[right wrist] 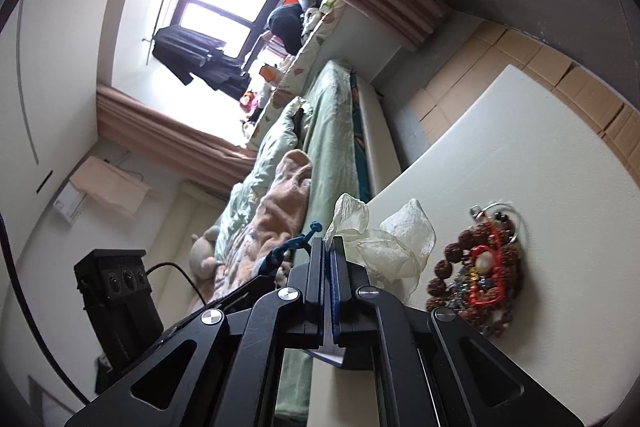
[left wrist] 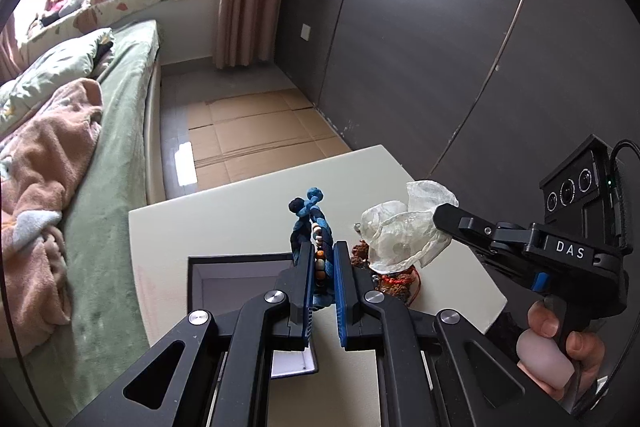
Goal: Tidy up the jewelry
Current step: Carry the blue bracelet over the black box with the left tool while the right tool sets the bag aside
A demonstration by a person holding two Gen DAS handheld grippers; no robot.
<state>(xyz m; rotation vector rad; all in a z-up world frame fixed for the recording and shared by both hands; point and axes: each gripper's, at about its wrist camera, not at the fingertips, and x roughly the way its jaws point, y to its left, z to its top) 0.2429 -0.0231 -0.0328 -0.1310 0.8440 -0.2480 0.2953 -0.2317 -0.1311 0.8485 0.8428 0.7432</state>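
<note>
Left hand-held gripper [left wrist: 323, 259] clamped on a blue braided cord [left wrist: 310, 223] strung with beads, jaws nearly together around it, knotted end poking up past the tips. Held above the near edge of an open box [left wrist: 240, 279], dark rim, pale inside, sitting on the tabletop [left wrist: 224, 219]. Box set back from the tabletop's left edge, a bare strip between them.

Right hand-held gripper [right wrist: 328, 247] pinched closed on a sheer pouch [right wrist: 384, 247], fabric bunched and fanning out beyond the tips. In the left wrist view, same pouch [left wrist: 400, 231] hanging just right of the cord, lifted off the tabletop, directly over the jewelry pile [left wrist: 394, 277].

Pile [right wrist: 480, 275] of brown seed beads, red string and dark small beads lying on the tabletop, right of the box, a metal ring [right wrist: 500, 219] at its far side. Well in from the tabletop's far edge; broad bare surface beyond it toward the far corner.

Bed [left wrist: 116, 155] along the left, green cover and pink blanket [left wrist: 44, 179], close against the tabletop's left side. Beyond the far edge, floor laid with flat cardboard [left wrist: 256, 131]. Dark wardrobe doors [left wrist: 440, 47] on the right, near the tabletop's right corner. The two tools close side by side, little room between the cord and the pouch.
</note>
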